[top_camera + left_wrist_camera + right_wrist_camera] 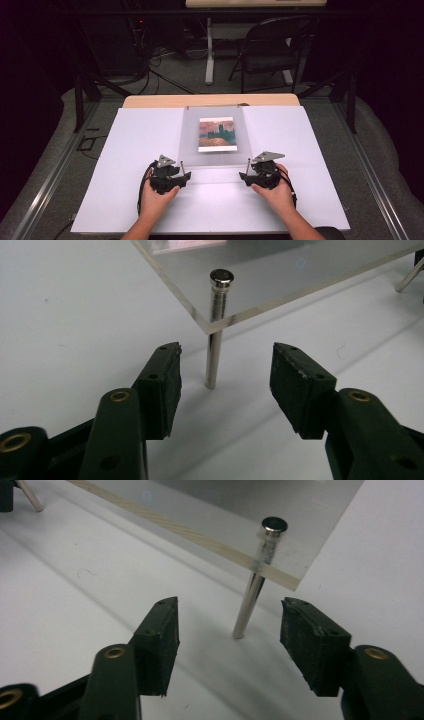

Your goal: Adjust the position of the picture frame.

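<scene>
A clear acrylic sheet [212,137] stands raised on thin metal pins over a white board [140,150] that covers most of the table [150,100]. A small print [216,134] of a painting, orange and pink above a teal band, lies under or on the sheet near its middle; no lettering on it can be read, and no brand or label shows anywhere on the sheet, the pins or the tools.

The left gripper [181,170] sits at the sheet's near left corner, held in the left hand [156,197]. In the left gripper view its jaws stand spread, one to each side of the left pin [216,330], with clear gaps and no pad touching it. The pin passes through the sheet's corner, its round head just above the surface and its foot on the board.

The right gripper [247,169] sits at the sheet's near right corner, held in the right hand [275,192]. In the right gripper view its jaws are likewise spread and free of the right pin [256,582], which leans a little, runs through the corner and rests on the board between the pads.

Beyond the sheet, past the table's far edge, a folding chair [272,50] stands on the floor beside a white table leg [210,50].
</scene>
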The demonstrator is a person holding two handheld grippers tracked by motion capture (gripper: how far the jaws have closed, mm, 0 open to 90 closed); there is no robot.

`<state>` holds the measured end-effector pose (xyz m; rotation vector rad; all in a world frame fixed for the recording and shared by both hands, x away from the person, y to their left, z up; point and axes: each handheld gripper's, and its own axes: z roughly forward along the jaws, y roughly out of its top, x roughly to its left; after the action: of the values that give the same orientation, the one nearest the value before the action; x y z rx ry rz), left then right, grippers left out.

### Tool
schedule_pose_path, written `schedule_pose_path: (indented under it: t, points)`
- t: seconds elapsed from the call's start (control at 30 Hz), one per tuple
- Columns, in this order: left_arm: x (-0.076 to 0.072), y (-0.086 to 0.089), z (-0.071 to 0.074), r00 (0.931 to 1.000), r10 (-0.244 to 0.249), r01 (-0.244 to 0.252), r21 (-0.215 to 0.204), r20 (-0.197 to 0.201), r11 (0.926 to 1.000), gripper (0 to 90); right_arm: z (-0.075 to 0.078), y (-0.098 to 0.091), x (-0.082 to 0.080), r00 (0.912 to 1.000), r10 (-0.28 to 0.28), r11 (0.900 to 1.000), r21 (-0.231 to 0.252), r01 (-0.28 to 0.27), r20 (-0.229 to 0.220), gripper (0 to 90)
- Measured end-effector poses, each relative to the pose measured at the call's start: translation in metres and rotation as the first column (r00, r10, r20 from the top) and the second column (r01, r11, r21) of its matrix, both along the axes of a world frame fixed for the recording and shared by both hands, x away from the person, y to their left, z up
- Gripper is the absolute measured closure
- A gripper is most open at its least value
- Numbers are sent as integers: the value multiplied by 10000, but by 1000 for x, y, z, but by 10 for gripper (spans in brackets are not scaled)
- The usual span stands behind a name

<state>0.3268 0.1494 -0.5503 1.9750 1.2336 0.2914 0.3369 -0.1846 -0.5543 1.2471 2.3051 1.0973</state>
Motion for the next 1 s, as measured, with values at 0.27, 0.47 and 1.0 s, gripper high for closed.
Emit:
schedule_pose_path:
  t: [0.27,0.47,1.0]
  points:
    - [-7,-1,0,9997,-253,254,136,-67,9996,421,8,-1,-15,9997,221,9997,-39,-221,84,400]
    - [-14,3,2,9993,-362,363,121,-91,9993,386,9,-7,-24,9993,347,9994,11,-347,128,431]
    - [-22,16,8,9992,-388,389,-273,47,9989,391,9,-21,-26,9999,-108,9997,198,106,99,439]
